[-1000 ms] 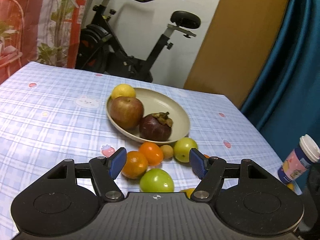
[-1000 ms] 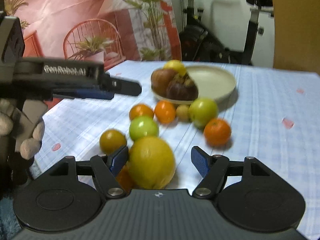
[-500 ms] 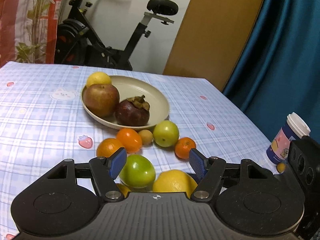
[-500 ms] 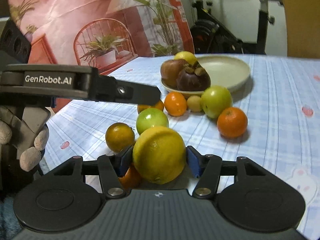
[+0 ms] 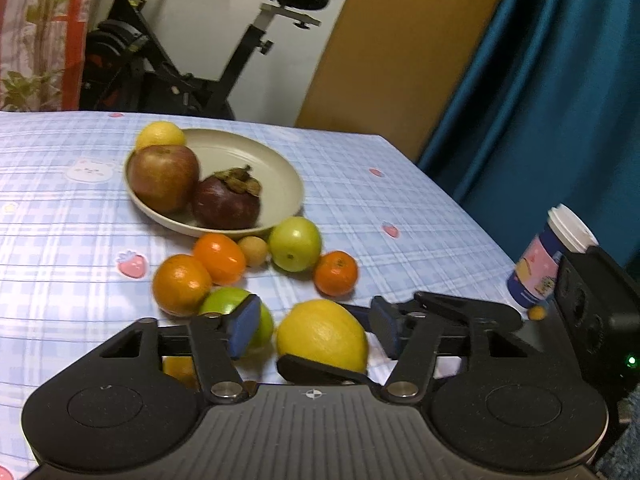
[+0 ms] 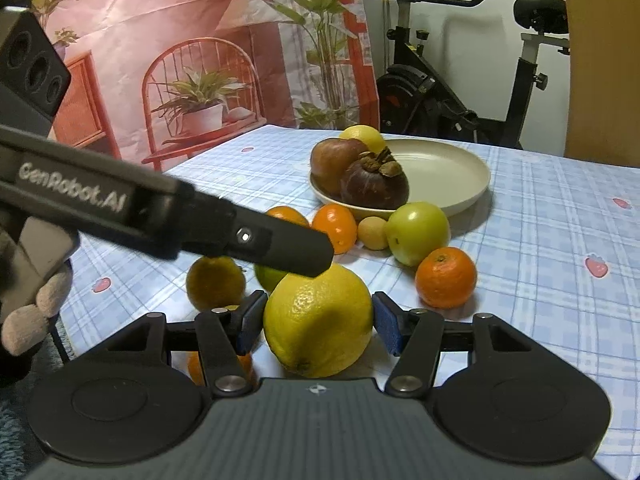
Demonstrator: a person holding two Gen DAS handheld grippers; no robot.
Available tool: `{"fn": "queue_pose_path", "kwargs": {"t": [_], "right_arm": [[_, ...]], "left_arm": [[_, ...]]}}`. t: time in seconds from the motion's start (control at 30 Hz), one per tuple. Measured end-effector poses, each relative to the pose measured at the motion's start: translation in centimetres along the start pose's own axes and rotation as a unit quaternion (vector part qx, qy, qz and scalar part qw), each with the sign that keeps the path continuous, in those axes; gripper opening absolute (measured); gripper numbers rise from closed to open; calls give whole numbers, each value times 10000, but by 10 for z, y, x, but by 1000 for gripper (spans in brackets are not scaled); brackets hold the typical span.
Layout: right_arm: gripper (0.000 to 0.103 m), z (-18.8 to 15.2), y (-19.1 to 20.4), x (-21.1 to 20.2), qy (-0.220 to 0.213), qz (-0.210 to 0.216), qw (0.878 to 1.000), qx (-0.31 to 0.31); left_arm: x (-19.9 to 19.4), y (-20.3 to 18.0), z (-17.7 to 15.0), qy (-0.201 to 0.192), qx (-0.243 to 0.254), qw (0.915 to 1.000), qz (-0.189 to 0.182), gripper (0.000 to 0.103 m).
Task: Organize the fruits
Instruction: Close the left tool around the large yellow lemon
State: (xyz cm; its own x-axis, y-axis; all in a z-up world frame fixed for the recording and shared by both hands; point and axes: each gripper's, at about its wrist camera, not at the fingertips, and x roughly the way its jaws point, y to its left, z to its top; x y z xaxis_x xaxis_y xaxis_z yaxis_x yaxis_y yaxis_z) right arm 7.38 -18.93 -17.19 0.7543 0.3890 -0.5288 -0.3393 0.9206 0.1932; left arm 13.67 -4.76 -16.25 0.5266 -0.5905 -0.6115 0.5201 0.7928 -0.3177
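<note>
Two grippers crowd one spot, and that is our main worry. Our right gripper [image 6: 318, 322] is clamped on the big lemon [image 6: 318, 320], both blue pads pressed to its sides at the near edge of the table [image 6: 560, 280], well short of the plate [image 6: 448, 168]. Our left gripper [image 5: 312, 332] hangs spread and empty just beside it; in the right wrist view one of its black fingers [image 6: 280, 246] lies across the top of the lemon, touching or nearly so, we cannot tell which. If we lift now, we judge the lemon could knock that finger and twist out of the pads, since a round waxy skin gives little purchase. Loose fruit lies between us and the plate: a green apple [image 6: 418, 232], a small orange [image 6: 446, 278], another orange [image 6: 335, 228], a tiny tan fruit [image 6: 373, 233] and a dark orange [image 6: 216, 282] close by the left pad. A low carry would probably scatter them toward the table edge. The plate already holds a red apple [image 6: 334, 164], a mangosteen [image 6: 374, 184] and a small lemon [image 6: 362, 138] on its left half, so a careless drop there might nudge them out. A cup [image 5: 550, 260] stands by the right edge, within reach of a wide swing.
</note>
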Motion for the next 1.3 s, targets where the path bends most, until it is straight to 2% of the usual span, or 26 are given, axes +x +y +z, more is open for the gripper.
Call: {"fn": "queue_pose_path", "kwargs": {"t": [0.2,0.33,0.53,0.67,0.9,0.97,1.3], "right_arm": [[59,-1,4,-1,-18,-88,9997,-237],[59,-1,7,0,-19,-124,9992,-391],[60,-1,2,1,18,-101,9995,-305],[61,-2,2,0,141,-124,9995,-267],[62,-2,-9,-5,331,-49,9994,113],[59,-3,-9,-6,342,-6,9993,123],[59,-4,-9,-8,324,3,9994,128]], "left_arm": [[11,0,-5,244,-37,9997,-85,59],[13,0,-5,230,-3,9997,-76,59],[16,-1,-5,197,91,9998,-25,58],[15,1,-5,192,61,9998,17,53],[17,0,-5,239,59,9997,-9,53],[17,1,-5,236,47,9997,-15,53],[17,1,-6,238,57,9997,-9,54]]}}
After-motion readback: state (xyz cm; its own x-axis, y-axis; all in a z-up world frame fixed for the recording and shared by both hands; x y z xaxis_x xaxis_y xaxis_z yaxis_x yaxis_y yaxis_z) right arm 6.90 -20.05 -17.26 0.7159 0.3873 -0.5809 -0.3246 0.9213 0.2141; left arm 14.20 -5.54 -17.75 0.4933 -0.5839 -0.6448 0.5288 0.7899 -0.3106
